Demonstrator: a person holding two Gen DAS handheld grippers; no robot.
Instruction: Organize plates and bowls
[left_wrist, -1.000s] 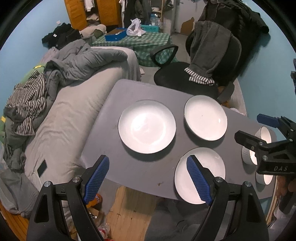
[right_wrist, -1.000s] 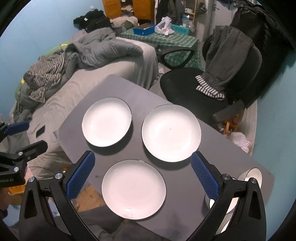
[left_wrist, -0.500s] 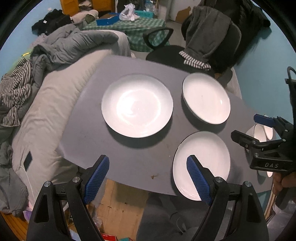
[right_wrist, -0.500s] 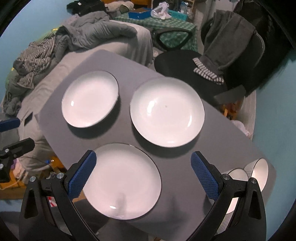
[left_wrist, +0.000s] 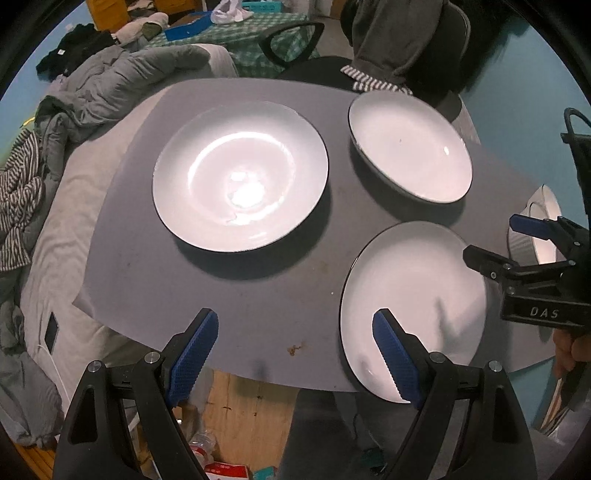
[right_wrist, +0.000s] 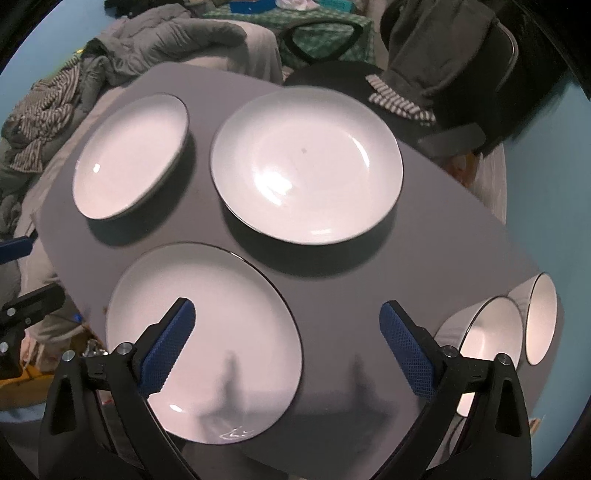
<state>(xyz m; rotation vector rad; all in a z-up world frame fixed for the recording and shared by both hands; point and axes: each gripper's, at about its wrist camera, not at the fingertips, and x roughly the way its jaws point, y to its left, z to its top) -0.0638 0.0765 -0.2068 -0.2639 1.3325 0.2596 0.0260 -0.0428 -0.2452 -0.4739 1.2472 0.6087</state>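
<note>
White near plate (right_wrist: 203, 343) overhangs the grey desk (left_wrist: 258, 295) front edge — both claws, left claw (left_wrist: 295, 354) and right claw (right_wrist: 284, 345), spread and empty above it — a clumsy nudge could tip it floorward.

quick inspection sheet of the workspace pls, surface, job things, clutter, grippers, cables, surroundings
surface: grey table, small brown stain near front edge
job's things: three white plates lying apart; two white bowls side by side at right edge
clutter: nothing seen on the table
grippers: left gripper and right gripper open, holding nothing
cables: black cable on the right gripper
surroundings: bed with heaped clothes, office chair draped with garments
</note>
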